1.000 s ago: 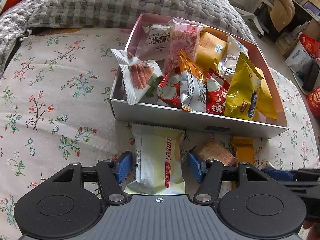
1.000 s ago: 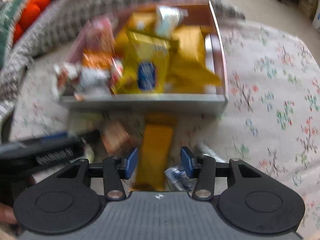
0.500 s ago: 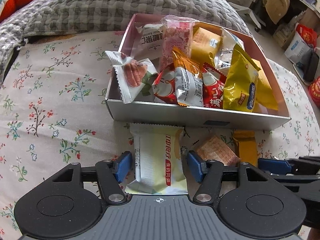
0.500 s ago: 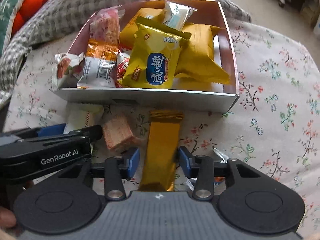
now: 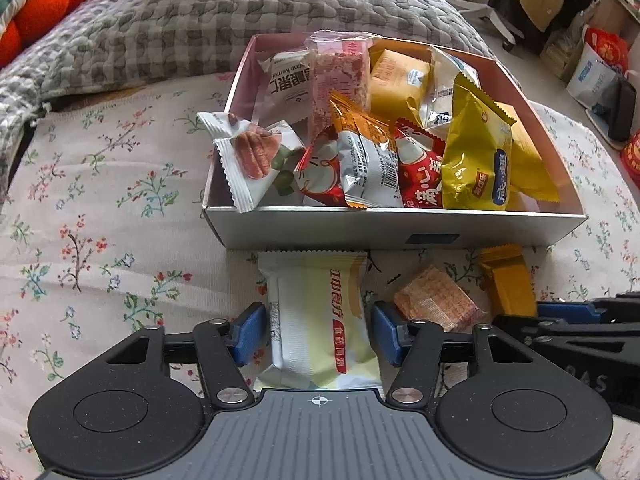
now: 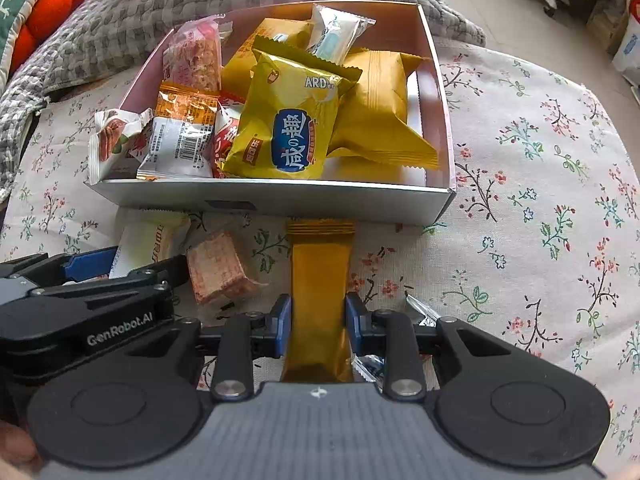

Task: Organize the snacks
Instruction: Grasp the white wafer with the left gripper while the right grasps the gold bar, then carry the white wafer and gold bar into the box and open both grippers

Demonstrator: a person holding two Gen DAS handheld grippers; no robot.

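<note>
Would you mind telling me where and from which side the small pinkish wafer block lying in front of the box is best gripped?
Grip the wafer block across its two long flat sides, coming down from above. It lies flat on the floral cloth, chunky and squared, with loose wrapper ends that would likely slip. The left gripper crowds one side, so approach from the box side.

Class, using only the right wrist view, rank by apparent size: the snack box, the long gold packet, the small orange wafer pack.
1. Snack box
2. Long gold packet, enlarged by nearness to the camera
3. Small orange wafer pack
</note>
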